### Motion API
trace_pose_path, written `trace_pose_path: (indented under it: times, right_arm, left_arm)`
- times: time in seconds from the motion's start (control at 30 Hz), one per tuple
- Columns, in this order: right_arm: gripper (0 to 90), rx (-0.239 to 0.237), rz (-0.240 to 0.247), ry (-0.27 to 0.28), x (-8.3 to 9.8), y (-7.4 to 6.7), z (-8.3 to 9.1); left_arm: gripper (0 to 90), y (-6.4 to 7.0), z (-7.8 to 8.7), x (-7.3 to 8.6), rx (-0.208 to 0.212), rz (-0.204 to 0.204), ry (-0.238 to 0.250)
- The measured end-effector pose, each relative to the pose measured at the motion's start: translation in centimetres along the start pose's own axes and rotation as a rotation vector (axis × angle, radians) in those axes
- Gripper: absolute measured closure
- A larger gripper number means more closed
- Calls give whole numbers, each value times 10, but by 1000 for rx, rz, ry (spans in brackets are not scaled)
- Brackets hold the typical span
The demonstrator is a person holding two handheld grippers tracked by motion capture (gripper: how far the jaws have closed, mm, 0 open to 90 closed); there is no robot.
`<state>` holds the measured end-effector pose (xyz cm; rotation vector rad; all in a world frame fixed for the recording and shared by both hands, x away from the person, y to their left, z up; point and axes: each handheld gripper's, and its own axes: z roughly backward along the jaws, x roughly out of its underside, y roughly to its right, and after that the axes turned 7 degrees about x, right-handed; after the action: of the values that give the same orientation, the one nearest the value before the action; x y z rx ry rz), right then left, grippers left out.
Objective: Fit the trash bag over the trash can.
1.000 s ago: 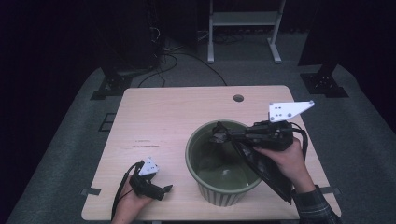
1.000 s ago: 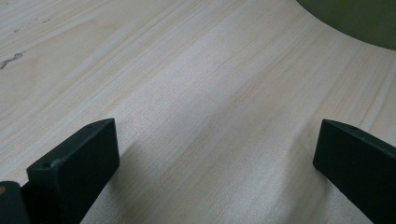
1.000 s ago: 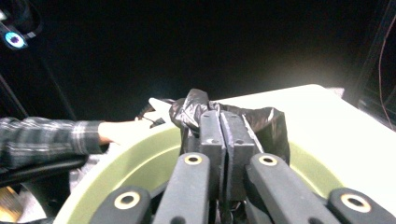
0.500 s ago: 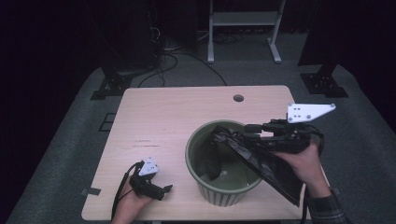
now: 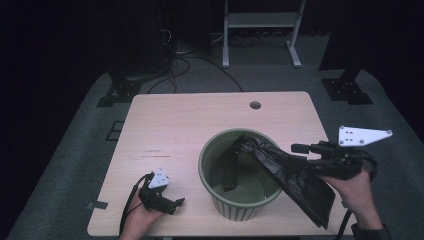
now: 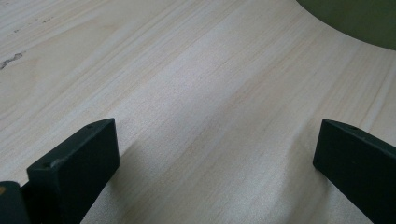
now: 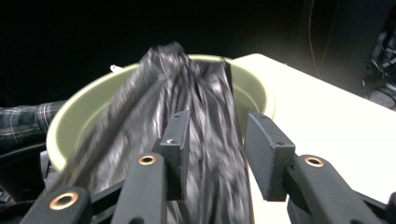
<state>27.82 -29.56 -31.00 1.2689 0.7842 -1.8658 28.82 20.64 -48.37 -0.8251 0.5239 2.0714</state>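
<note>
1. Right gripper (image 5: 300, 148) sits off the right side of the table (image 5: 190, 125), held level and pointing left toward the green bucket (image 5: 235, 210). The grey three-cornered plate on top sticks up above the hand.

2. Its jaws have just been opening. In the right gripper view (image 7: 212, 154) they're clearly apart, with a gap between the two black pads.

3. The black plastic bag (image 5: 285, 170) runs right through that gap. From what I can see the pads aren't squeezing it any more; the bag (image 7: 201, 107) just lies between them, blurry in that shot. Whether it brushes one pad I honestly can't tell.

4. Where the bag is: one end is draped over the bucket's right rim and hangs down inside, the other end trails out to the right, down past the table edge under the person's right hand (image 5: 350, 187).

5. Bucket (image 7: 252, 88) stands upright on the near-right part of the table, close to the front edge.

6. Left gripper (image 5: 172, 204) is resting low at the near-left corner of the table, well apart from the bucket, pointing right toward it.

7. In the left gripper view (image 6: 215, 154) its jaws are wide apart with nothing between them, just bare wood (image 6: 196, 84) and a sliver of green bucket (image 6: 359, 18) up in the corner.
</note>
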Motion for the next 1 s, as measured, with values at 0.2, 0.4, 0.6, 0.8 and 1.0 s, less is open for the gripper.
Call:
trace_pose_path:
  times: [0.2,0.4,0.6,0.8,1.0]
  right_arm:
    - [571,18,-51,3,22,6,14]
    - [658,0,-88,-14,37,10,15]
    - [895,-26,-61,-10,35,6,12]
    - [896,-44,-55,6,25,6,5]
    - [898,-55,-32,9,7,5,-8]
  left_arm:
    - [0,0,0,0,0,-1,0]
    - [0,0,0,0,0,0,0]
    - [0,0,0,0,0,1,0]
    - [0,-1,2,0,20,1,9]
    - [0,0,20,-11,26,-17,74]
